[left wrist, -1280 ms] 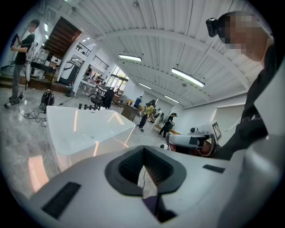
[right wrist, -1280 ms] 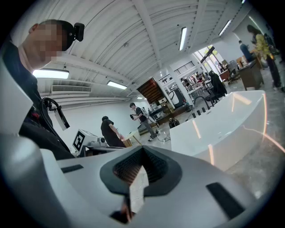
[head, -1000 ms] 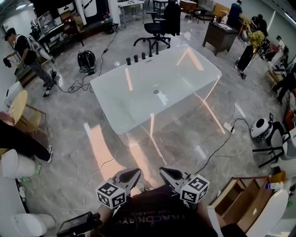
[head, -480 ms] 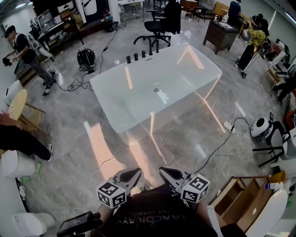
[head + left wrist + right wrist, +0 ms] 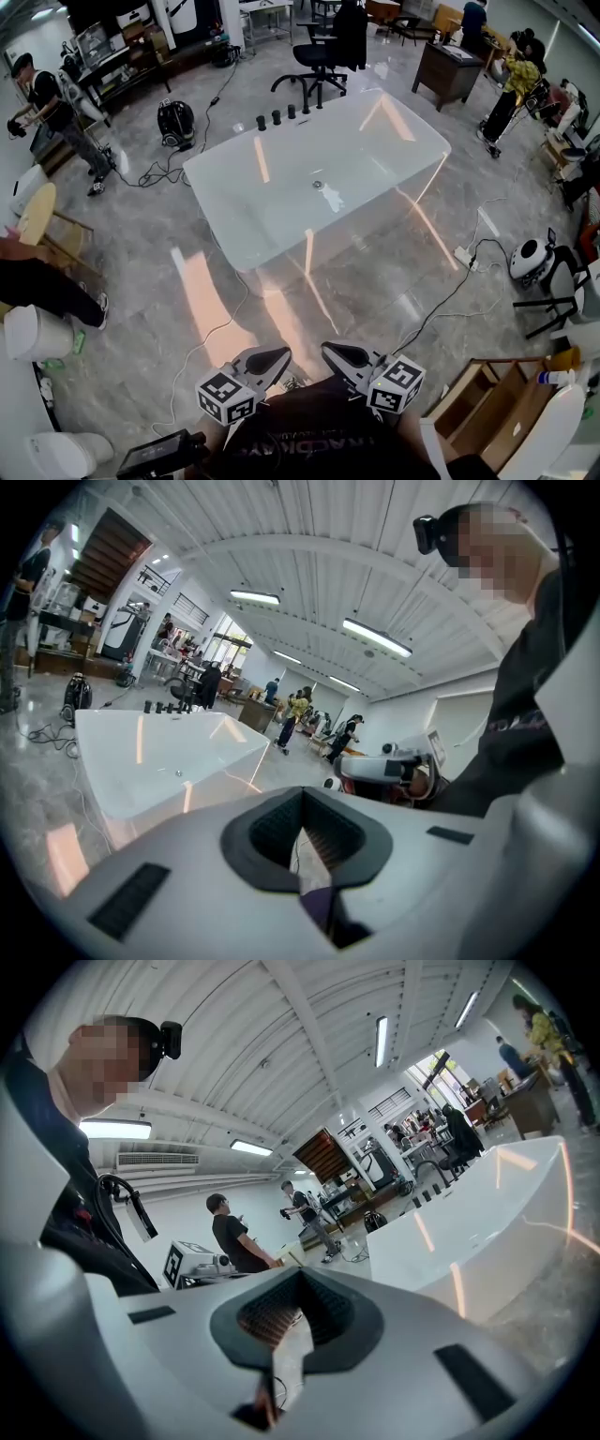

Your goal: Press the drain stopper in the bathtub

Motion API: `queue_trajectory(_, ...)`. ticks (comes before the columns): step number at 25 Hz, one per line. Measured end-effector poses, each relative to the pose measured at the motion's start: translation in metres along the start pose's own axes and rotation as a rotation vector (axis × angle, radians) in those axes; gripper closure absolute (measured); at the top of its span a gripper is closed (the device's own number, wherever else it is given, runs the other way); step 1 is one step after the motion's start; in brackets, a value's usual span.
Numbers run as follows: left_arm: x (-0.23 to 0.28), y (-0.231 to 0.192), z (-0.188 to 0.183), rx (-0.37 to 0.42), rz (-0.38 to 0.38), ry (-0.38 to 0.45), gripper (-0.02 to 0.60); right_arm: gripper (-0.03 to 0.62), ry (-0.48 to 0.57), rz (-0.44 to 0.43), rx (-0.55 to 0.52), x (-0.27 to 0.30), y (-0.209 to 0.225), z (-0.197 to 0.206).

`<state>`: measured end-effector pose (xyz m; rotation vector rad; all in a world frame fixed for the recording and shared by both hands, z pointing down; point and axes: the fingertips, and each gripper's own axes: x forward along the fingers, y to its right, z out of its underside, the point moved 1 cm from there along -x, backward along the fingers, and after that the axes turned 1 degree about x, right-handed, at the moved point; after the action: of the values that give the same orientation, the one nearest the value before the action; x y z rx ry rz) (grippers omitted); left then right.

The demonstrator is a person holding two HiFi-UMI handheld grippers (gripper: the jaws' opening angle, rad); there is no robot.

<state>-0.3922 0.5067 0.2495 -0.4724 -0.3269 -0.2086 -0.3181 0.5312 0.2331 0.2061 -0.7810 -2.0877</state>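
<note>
A white freestanding bathtub (image 5: 246, 217) stands on the marble floor ahead of me, and its small round drain stopper (image 5: 317, 185) shows at the middle of the basin. Both grippers are held close to my chest, far short of the tub. The left gripper (image 5: 279, 355) and the right gripper (image 5: 328, 350) are shut with nothing between the jaws. In the left gripper view the left gripper (image 5: 302, 794) points toward the tub (image 5: 131, 761), where the stopper (image 5: 178, 772) is a tiny dot. The right gripper (image 5: 298, 1275) has the tub (image 5: 487, 1208) off to its right.
Black tap knobs (image 5: 282, 116) line the tub's far rim. Cables (image 5: 441, 305) trail over the floor on both sides. A black office chair (image 5: 321, 54) and a vacuum cleaner (image 5: 174, 124) stand beyond the tub. A wooden shelf (image 5: 483, 398) is at my right, and people stand around the room.
Both grippers have dropped slightly toward my body. The person at the far left has shifted a little. The tub and stopper are unmoved.
</note>
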Motion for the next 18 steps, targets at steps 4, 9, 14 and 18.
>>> queue_trajectory(4, 0.002, 0.006, -0.003, 0.03, 0.041, 0.006, 0.574, 0.577, 0.011, -0.011, -0.001, 0.0, 0.0, -0.002)
queue_trajectory(9, 0.009, 0.013, 0.001, 0.033, 0.077, -0.012, 0.574, 0.577, 0.008, 0.002, -0.008, -0.002, 0.002, -0.004)
queue_trajectory(14, 0.016, 0.009, -0.001, -0.01, 0.097, -0.004, 0.574, 0.577, 0.008, 0.03, -0.009, -0.009, 0.013, -0.008)
queue_trajectory(18, 0.028, 0.008, -0.006, -0.028, 0.09, 0.006, 0.574, 0.578, 0.013, 0.051, 0.007, -0.017, 0.025, -0.015)
